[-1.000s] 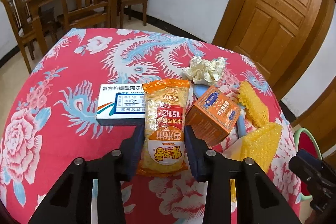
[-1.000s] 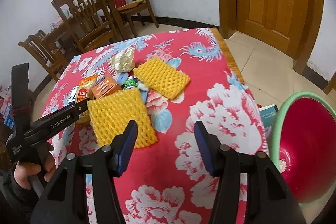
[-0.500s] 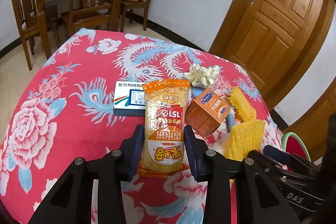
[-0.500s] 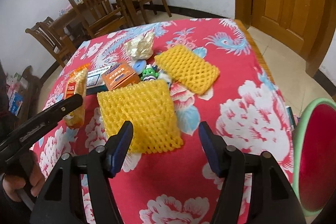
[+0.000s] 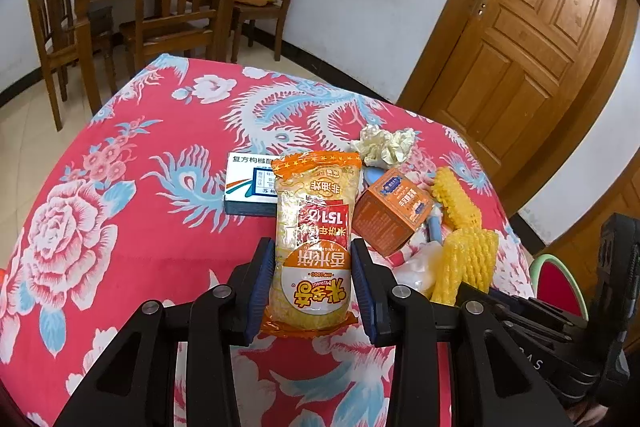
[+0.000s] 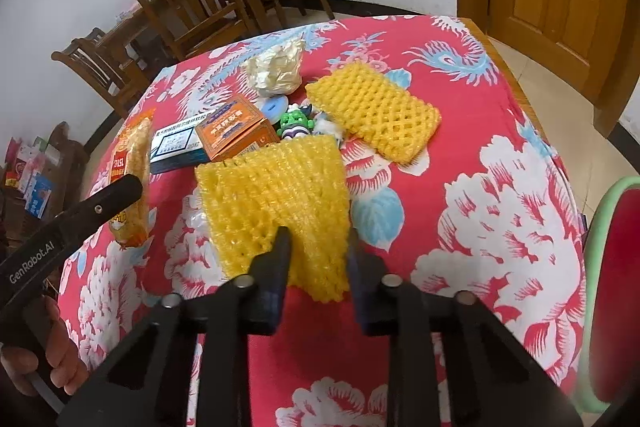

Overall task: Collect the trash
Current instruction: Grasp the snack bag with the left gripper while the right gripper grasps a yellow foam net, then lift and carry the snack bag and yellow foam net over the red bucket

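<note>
Yellow foam net (image 6: 276,203) hides right hand-held gripper (image 6: 316,263) pad tips.

Bare tablecloth (image 5: 132,243) left of snack packet (image 5: 314,239); right side crowded: orange box (image 5: 390,213), foam nets (image 6: 276,203).

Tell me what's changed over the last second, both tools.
The right tool moved forward to the near yellow foam net and closed on its near edge; a second ago it stood open, short of it. The left tool has kept its grip on the rice cracker packet, lifted off the tablecloth. The orange box, crumpled paper and far foam net stayed put.
</note>
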The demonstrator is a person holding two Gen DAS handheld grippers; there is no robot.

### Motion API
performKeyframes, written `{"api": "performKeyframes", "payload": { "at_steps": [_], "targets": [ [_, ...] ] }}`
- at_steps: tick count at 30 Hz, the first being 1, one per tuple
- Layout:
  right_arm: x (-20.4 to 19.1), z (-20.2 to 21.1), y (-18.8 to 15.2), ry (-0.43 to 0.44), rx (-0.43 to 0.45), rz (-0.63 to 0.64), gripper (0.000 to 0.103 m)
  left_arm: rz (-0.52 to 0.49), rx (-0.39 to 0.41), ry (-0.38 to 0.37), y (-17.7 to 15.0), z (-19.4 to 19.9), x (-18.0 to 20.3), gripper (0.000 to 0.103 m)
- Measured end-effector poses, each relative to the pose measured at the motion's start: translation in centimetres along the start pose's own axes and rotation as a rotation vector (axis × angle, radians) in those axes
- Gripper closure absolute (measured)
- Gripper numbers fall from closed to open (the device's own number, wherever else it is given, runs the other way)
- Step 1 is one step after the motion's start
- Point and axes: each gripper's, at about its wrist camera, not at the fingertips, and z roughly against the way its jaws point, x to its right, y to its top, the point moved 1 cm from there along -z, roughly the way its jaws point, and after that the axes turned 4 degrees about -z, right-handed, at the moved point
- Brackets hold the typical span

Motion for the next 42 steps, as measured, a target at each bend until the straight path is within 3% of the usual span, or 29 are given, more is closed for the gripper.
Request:
{"api": "performKeyframes", "payload": {
  "at_steps": [1,7,21,42],
  "targets": [
    [-0.1,0.2,-0.1,0.000,0.002,0.000,0.085,0.001,0.000,0.001,0.0,0.0,0.0,0.064],
    [-0.5,1.6,-0.7,0.013,0.025,0.019,0.090,0.003,0.004,0.003,-0.1,0.5,0.1,0.064],
    [-0.8,6.7,-1.1,0.053,0.130,0.040,0.091,-0.032,0.038,-0.013,-0.1,2.4,1.8,0.064],
    [3.0,12.8,-1.7,0.026,0.254,-0.026,0.091,-0.094,0.079,-0.068,-0.3,5.1,5.9,0.064]
  ]
}}
